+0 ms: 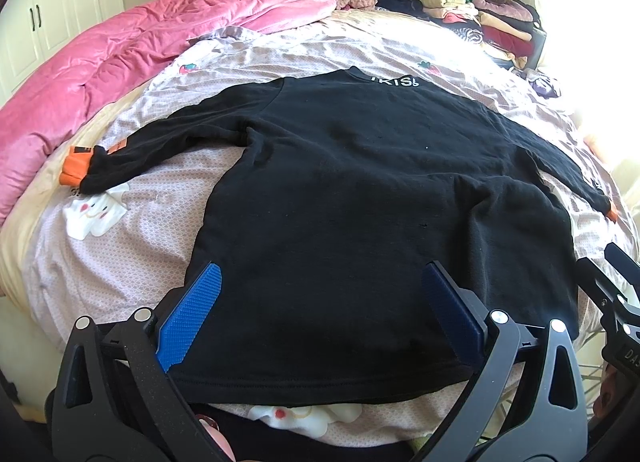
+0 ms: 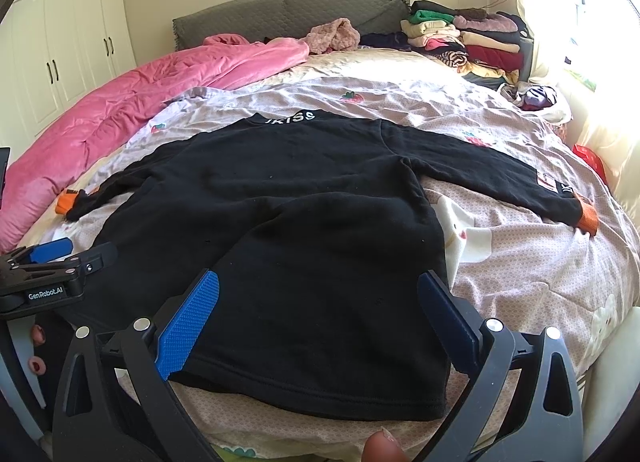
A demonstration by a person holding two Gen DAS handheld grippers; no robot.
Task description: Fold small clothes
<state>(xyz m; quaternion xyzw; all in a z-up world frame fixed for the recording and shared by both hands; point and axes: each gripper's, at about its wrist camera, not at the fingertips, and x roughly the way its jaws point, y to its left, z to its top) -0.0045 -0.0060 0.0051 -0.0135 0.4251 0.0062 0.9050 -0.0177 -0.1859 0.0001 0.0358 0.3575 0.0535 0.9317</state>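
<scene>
With the black sweater [image 1: 360, 201] spread flat on the bed [image 1: 280, 61] and the left gripper [image 1: 320, 314] and right gripper [image 2: 316, 322] both held wide open and empty above its hem, only 1 fabric layer might be pinched, so a skewed fold is risked.

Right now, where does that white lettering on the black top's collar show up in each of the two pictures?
Left wrist view: the white lettering sits above centre, right of the middle, at the far edge of the black top.
Right wrist view: the lettering sits above centre, slightly left of the middle, again at the top's far edge.
Shared landmark: the pink quilt lies along the left in both.
</scene>
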